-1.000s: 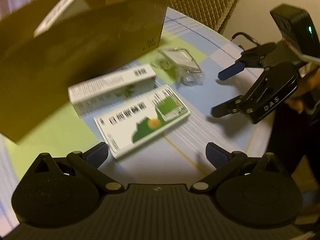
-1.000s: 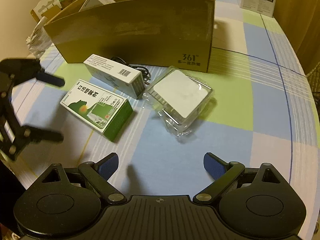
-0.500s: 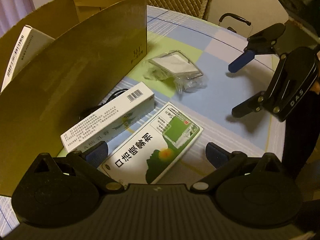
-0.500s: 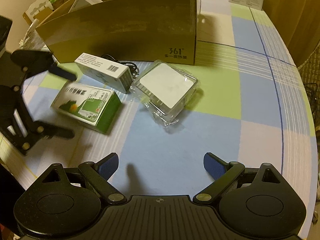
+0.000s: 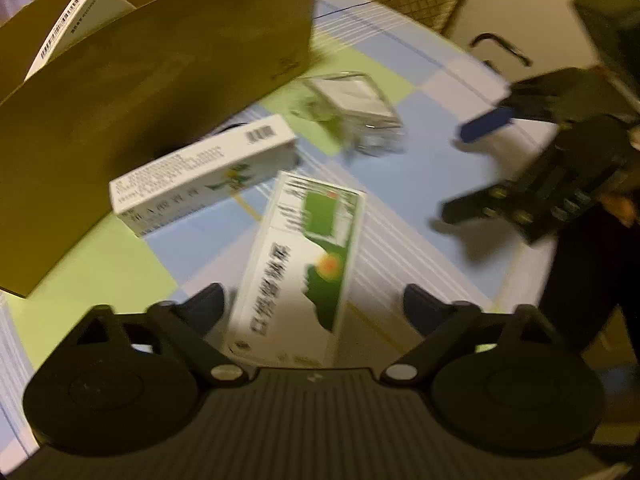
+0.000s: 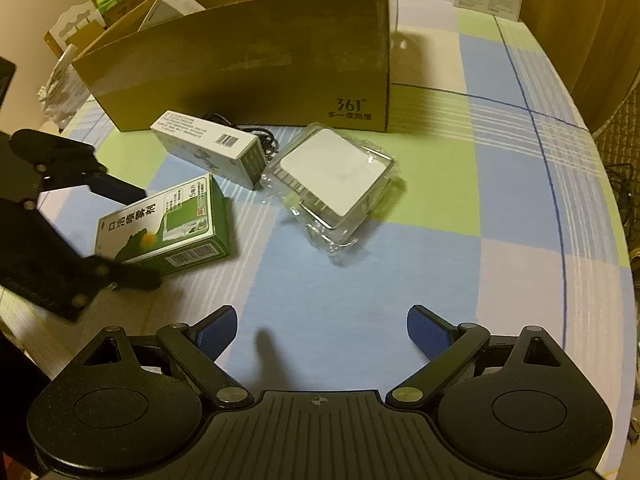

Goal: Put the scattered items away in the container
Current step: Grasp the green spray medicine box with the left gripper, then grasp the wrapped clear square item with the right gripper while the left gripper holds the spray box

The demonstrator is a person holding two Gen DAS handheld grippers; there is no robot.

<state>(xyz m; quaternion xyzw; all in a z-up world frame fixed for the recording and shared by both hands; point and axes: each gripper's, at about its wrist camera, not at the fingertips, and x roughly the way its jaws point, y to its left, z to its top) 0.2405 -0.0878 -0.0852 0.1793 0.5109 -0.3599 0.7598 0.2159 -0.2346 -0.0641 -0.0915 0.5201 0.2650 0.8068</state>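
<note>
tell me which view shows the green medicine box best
The right wrist view: the green medicine box is sharp, with top, end and barcode side visible. The left wrist view shows it bigger but blurred, top face only.

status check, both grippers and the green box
Left gripper jaws closing around the green-and-white cardboard box, not gripped. Right gripper open, empty. Brown cardboard carton unobstructed.

Your left gripper (image 5: 312, 304) tilts steeply downward, its jaws just closing in yet not pressing, a green box (image 6: 164, 226) standing between the fingers. Your right gripper (image 6: 322, 330) points steeply down too, jaws spread wide with nothing between them, well apart from the left.
</note>
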